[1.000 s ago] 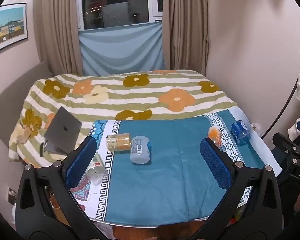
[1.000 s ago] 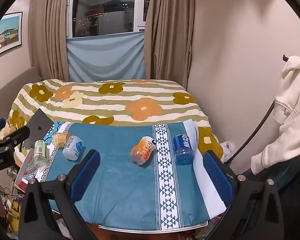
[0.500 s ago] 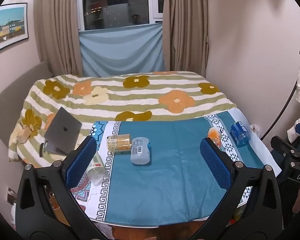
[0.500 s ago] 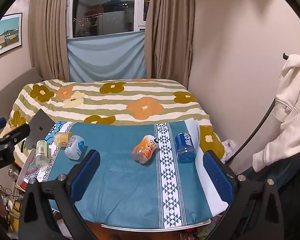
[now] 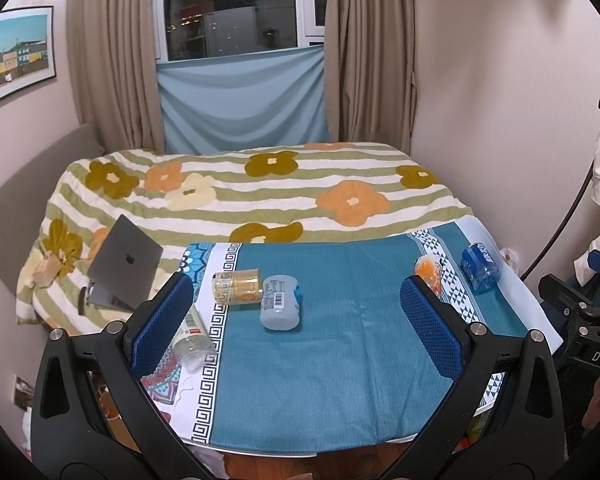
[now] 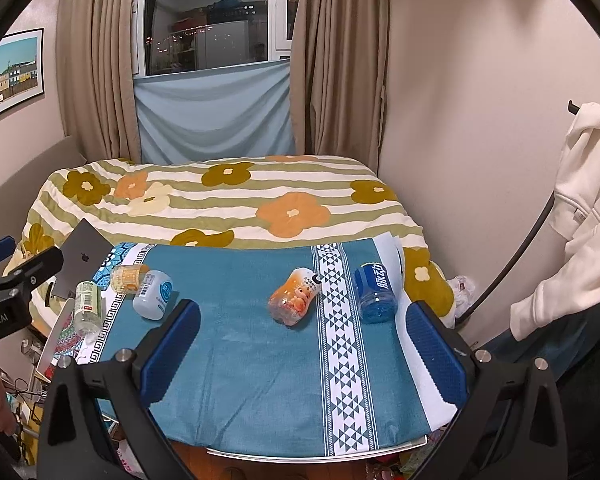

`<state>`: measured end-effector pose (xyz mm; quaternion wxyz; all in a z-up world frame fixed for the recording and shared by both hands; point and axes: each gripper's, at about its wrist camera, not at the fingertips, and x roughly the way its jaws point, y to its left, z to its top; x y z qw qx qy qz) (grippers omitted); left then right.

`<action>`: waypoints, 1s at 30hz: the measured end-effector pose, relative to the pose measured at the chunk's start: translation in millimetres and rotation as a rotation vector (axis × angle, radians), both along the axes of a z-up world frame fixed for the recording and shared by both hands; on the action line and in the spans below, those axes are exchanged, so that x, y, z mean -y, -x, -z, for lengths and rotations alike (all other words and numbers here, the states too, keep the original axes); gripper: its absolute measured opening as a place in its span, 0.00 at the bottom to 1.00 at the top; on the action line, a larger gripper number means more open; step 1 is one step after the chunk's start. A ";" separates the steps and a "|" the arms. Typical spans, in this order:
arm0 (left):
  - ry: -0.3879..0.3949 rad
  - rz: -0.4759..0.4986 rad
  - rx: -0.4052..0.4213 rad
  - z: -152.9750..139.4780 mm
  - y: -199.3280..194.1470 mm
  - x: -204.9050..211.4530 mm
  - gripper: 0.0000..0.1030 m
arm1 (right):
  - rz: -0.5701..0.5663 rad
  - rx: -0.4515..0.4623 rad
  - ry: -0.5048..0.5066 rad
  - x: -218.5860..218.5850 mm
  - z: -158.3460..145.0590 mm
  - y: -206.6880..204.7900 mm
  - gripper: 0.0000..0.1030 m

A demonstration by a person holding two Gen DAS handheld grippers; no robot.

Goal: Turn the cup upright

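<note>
Several cups lie on their sides on a table with a teal cloth point(image 5: 332, 344). A grey-blue cup point(image 5: 281, 307) lies beside an orange-and-clear cup point(image 5: 237, 286), with a clear green-labelled cup point(image 5: 191, 336) at the left edge. An orange cartoon cup point(image 6: 296, 297) and a blue cup point(image 6: 374, 293) lie to the right. My left gripper point(image 5: 296, 324) is open and empty, held above the near edge. My right gripper point(image 6: 304, 352) is open and empty, in front of the orange cartoon cup.
A bed with a flowered striped blanket point(image 5: 260, 192) stands behind the table. A closed grey laptop point(image 5: 125, 259) on a stand is at the left. A white hoodie point(image 6: 580, 208) hangs at the right by the wall. Curtains and a window are at the back.
Both grippers have shifted slightly; the table and cups sit a little lower and nearer in both views. No cup has moved. Both grippers stay open.
</note>
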<state>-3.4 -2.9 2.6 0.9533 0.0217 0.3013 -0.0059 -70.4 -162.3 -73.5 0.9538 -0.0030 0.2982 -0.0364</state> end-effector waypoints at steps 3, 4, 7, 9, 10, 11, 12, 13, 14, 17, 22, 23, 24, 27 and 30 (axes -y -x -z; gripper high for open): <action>-0.001 0.000 -0.001 -0.3 -1.0 0.9 1.00 | 0.001 -0.001 -0.001 -0.1 -0.1 -0.1 1.00; -0.001 0.001 -0.001 -0.5 -1.3 1.4 1.00 | 0.001 -0.001 -0.001 0.1 -0.1 -0.2 1.00; 0.000 0.000 -0.002 -0.3 -1.3 1.2 1.00 | 0.001 -0.001 -0.001 0.3 -0.1 -0.1 1.00; 0.000 0.000 -0.001 0.0 -0.9 1.1 1.00 | 0.001 -0.001 -0.002 0.5 0.0 -0.2 1.00; 0.001 0.000 -0.001 -0.2 -1.4 1.6 1.00 | 0.000 -0.001 -0.002 0.6 0.0 -0.4 1.00; 0.000 0.000 -0.001 0.0 -1.4 1.8 1.00 | 0.001 0.000 -0.002 0.5 0.2 -0.4 1.00; 0.000 0.000 -0.001 0.2 -0.9 1.2 1.00 | 0.000 -0.001 -0.002 0.9 -0.1 -0.6 1.00; 0.000 0.000 -0.001 0.2 -1.0 1.5 1.00 | -0.001 -0.003 -0.004 1.0 0.2 -0.9 1.00; 0.000 0.000 -0.001 0.3 -0.9 1.2 1.00 | -0.001 -0.005 -0.007 1.2 0.6 -0.9 1.00; 0.000 0.000 -0.001 0.2 -0.9 1.1 1.00 | -0.001 -0.005 -0.009 0.6 -0.2 0.2 1.00; 0.002 0.001 -0.002 0.3 -1.4 1.8 1.00 | -0.001 -0.005 -0.009 1.7 0.0 -0.4 1.00; 0.001 0.001 -0.003 0.3 -1.9 3.0 1.00 | -0.001 -0.005 -0.010 1.5 0.3 -0.1 1.00; 0.001 0.002 -0.002 0.3 -1.8 3.4 1.00 | -0.002 -0.006 -0.010 1.8 0.0 -0.5 1.00; 0.001 0.001 -0.003 0.3 -1.8 3.2 1.00 | -0.002 -0.006 -0.010 1.9 0.4 -0.3 1.00; 0.002 0.001 -0.003 0.4 -1.9 3.4 1.00 | -0.002 -0.004 -0.011 2.1 0.2 -0.1 1.00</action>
